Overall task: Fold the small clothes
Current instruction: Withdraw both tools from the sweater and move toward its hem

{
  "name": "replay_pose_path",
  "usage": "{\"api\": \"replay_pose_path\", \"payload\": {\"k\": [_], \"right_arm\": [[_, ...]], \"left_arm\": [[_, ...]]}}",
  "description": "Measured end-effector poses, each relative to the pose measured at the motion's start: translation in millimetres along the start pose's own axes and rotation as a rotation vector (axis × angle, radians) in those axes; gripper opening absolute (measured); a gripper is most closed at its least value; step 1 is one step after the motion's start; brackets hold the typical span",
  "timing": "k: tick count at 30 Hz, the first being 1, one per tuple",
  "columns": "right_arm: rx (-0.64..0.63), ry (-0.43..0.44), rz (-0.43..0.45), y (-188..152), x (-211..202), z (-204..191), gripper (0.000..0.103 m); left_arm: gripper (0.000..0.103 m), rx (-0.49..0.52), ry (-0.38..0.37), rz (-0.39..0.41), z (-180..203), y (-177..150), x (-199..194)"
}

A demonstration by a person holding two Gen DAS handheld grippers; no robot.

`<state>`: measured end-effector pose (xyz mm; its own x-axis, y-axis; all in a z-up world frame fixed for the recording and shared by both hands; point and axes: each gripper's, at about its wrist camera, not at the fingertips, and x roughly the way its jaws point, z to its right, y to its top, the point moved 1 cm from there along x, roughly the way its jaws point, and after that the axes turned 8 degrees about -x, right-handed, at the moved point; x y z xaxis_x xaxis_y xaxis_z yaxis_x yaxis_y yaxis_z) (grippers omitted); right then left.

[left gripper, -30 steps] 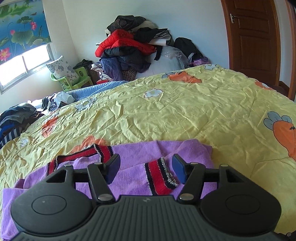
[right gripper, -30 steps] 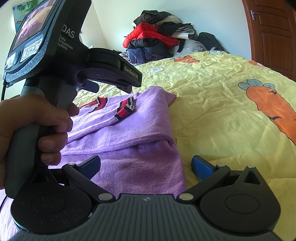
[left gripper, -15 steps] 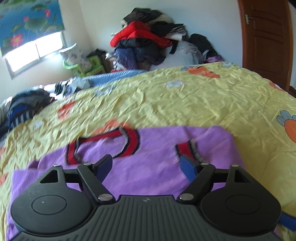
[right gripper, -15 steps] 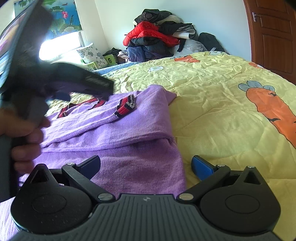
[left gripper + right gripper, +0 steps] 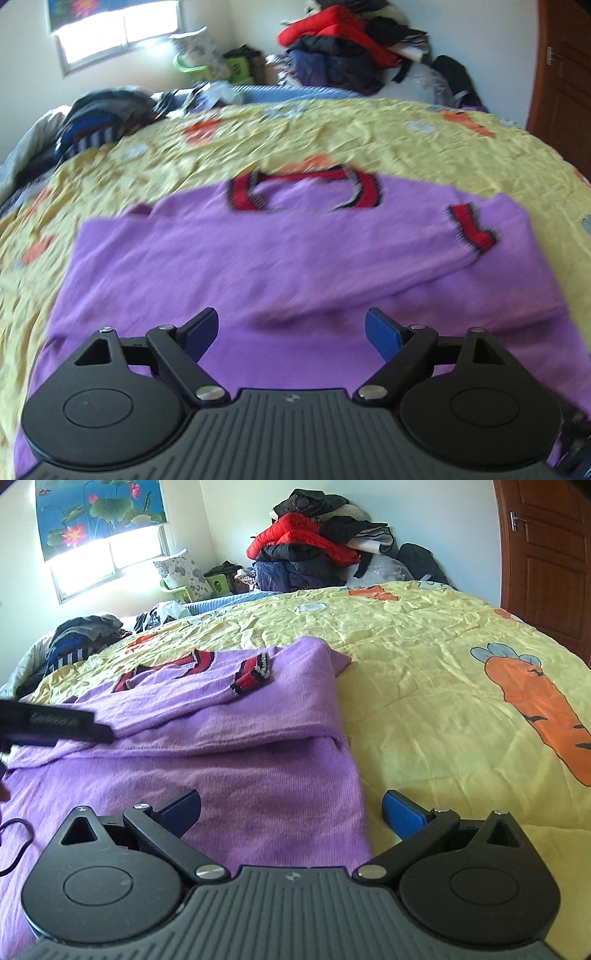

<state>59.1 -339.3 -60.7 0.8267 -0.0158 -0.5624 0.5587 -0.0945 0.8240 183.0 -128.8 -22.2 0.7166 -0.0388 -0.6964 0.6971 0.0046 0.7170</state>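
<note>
Nearest, the left gripper hangs over the purple sweater, its blue fingers spread wide and holding nothing. The right gripper is likewise spread, straddling the sweater's near right edge. The sweater lies flat on the yellow bedspread, one red-cuffed sleeve folded across it. Far behind stands a pile of clothes.

My left wrist view looks down close over the purple sweater, my right sits low at its right edge, both facing the clothes pile.
</note>
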Motion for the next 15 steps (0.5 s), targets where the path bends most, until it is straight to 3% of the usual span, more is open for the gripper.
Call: {"api": "replay_pose_path", "payload": {"k": [10,15], "right_arm": [[-0.022,0.015,-0.009,-12,-20,-11,0.103],[-0.027,0.053,0.0,-19,-35,-15,0.103]], "left_arm": [[0.087,-0.064,0.039,-0.025,-49,-30,-20],[0.087,-0.03,0.068,-0.003,-62,-45,-35]]}}
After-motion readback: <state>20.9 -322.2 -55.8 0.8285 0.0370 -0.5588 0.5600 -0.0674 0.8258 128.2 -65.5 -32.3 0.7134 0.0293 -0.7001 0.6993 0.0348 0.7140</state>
